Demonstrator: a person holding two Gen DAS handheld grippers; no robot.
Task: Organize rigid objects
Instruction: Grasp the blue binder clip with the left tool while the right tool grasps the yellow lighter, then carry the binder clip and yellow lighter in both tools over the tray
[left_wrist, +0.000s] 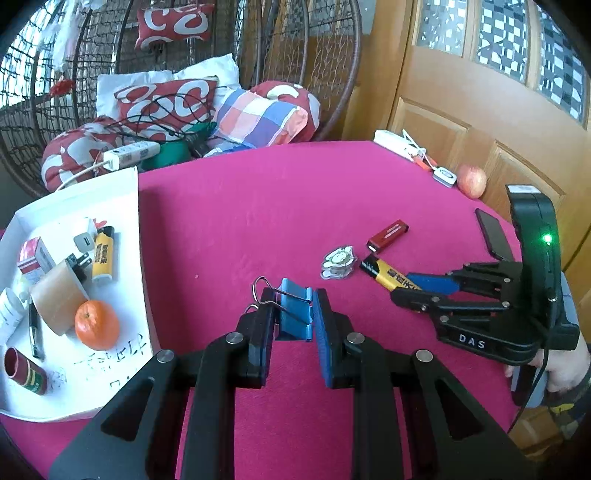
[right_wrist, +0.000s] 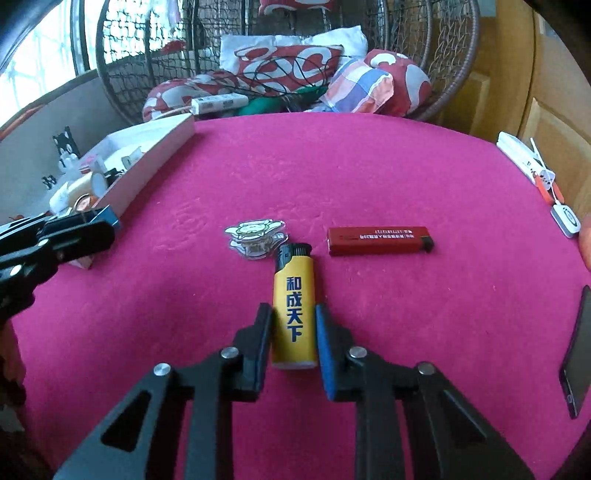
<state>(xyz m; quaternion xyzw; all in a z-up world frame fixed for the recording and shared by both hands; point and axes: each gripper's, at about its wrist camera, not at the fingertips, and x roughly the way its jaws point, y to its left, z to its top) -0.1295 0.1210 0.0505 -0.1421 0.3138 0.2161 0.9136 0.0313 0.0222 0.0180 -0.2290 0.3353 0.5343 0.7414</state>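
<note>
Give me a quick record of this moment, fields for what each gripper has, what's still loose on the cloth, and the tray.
left gripper: shut on blue binder clip
right gripper: shut on yellow lighter, lying on pink cloth
loose on cloth: red lighter, cartoon clip
white tray: orange, another yellow lighter, plug, small boxes

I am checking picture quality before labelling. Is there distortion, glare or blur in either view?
Left wrist view: strong fisheye bending, dark corners; the door curves, a green light flares on the right gripper, and the blue binder clip is sharp. Right wrist view: the same bending; the window at upper left is overexposed, and the yellow lighter print is readable.
</note>
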